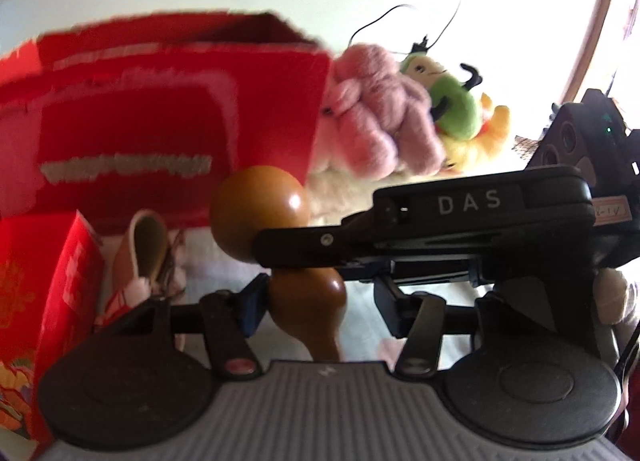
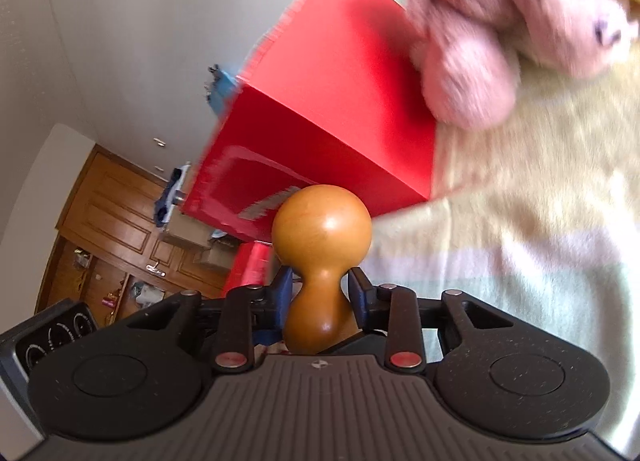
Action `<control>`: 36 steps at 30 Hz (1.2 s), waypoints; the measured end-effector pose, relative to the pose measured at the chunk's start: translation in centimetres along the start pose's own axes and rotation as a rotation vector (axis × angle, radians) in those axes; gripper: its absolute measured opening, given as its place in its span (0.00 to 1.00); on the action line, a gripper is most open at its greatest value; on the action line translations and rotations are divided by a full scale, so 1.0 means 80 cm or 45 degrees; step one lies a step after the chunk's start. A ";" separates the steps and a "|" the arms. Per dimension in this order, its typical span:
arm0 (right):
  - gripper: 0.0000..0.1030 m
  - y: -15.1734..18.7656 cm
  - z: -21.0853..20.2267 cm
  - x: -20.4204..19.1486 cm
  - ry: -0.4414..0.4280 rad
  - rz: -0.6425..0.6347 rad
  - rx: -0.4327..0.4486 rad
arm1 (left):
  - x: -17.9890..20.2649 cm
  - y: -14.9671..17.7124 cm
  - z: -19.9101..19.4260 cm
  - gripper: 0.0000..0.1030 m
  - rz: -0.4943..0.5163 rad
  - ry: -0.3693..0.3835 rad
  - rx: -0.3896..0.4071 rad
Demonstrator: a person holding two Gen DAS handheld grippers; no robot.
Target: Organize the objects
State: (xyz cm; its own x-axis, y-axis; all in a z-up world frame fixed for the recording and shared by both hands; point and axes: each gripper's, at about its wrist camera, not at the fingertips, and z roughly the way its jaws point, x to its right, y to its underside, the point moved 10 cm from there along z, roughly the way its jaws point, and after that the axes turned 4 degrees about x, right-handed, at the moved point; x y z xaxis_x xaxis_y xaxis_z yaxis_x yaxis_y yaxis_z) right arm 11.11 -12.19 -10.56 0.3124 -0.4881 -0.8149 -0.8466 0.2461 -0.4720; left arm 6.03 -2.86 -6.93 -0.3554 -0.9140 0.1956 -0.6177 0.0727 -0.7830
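Gourd-shaped glossy brown wooden piece point(image 2: 320, 261): your right claw point(image 2: 318, 297) clamps its narrow waist, above the pale blanket point(image 2: 520, 261); left claw point(image 1: 316, 301) brackets the lower bulb, grip uncertain. Judge it stiff, light, slippery; hold the waist. One gourd, two red boxes point(image 1: 160, 133), several plush toys point(image 1: 380, 117).

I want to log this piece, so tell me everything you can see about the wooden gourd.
The wooden gourd is glossy orange-brown, apparently smooth wood, with two rounded bulbs and a narrow waist. The right gripper has its jaws closed on that waist. It is held off the pale blanket, in front of the big red box.
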 end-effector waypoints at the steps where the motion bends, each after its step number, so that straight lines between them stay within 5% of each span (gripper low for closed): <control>1: 0.32 -0.003 -0.007 -0.009 -0.006 -0.025 0.011 | 0.005 -0.005 -0.005 0.53 0.010 0.013 0.016; 8: 0.32 -0.036 -0.059 -0.090 -0.023 -0.253 0.118 | 0.045 -0.064 -0.067 0.52 0.111 0.099 0.181; 15: 0.32 -0.081 -0.083 -0.185 -0.115 -0.451 0.264 | 0.061 -0.145 -0.146 0.52 0.215 0.086 0.387; 30: 0.33 -0.182 -0.013 -0.332 -0.280 -0.671 0.433 | 0.007 -0.295 -0.238 0.55 0.379 -0.181 0.616; 36: 0.33 -0.212 0.044 -0.340 -0.278 -0.614 0.403 | -0.043 -0.333 -0.226 0.55 0.422 -0.256 0.549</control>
State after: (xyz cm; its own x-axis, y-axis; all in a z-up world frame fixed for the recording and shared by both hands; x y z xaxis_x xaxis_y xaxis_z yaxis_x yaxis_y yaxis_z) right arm 18.51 -0.12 18.42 0.7374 -0.4319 -0.5194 -0.4295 0.2936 -0.8540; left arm 11.03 5.59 23.92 -0.3150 -0.9311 -0.1842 -0.1397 0.2374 -0.9613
